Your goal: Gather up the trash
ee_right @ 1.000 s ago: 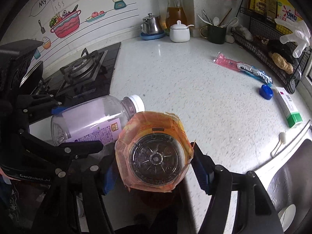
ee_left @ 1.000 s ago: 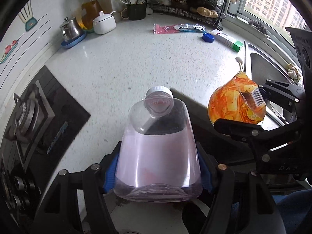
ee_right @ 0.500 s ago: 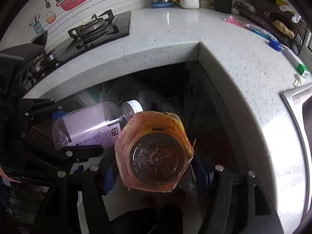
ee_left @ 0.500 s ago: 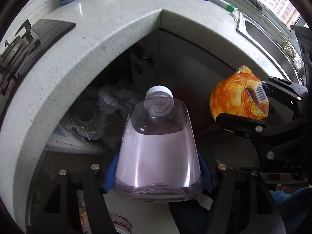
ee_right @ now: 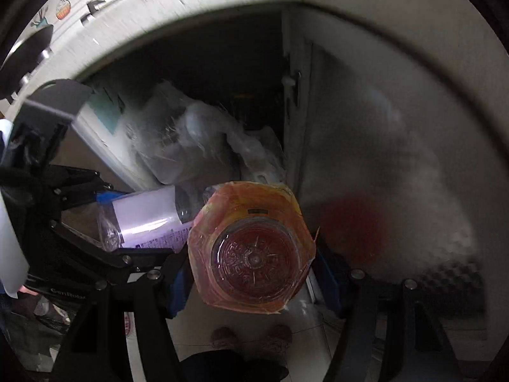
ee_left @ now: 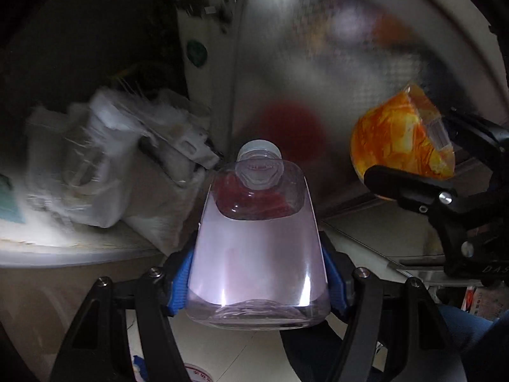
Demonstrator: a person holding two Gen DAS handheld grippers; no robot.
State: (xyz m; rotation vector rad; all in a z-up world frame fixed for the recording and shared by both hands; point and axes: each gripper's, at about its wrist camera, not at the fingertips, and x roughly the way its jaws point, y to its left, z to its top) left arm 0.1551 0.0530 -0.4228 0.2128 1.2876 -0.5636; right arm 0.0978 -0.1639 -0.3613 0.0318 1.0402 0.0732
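Observation:
My left gripper (ee_left: 258,281) is shut on a clear plastic bottle (ee_left: 257,242) with a pale lilac label and a white cap, its blue pads pressing on both sides. The same bottle (ee_right: 143,216) shows at the left of the right wrist view, lying sideways. My right gripper (ee_right: 251,281) is shut on a bottle with an orange wrapper (ee_right: 251,248), seen base-on. That orange bottle (ee_left: 400,140) hangs to the right in the left wrist view. Both bottles are held below the counter, in front of a dark open cabinet.
Crumpled white plastic bags (ee_left: 105,165) fill the open cabinet under the counter edge (ee_right: 191,9). A frosted cabinet door (ee_left: 334,79) stands behind the bottles. Pale floor tiles (ee_right: 203,334) and a person's shoes (ee_right: 251,337) lie below.
Both grippers have sunk with their bottles from above the countertop to below its edge. The counter has left the left wrist view and the cabinet and bags now fill it.

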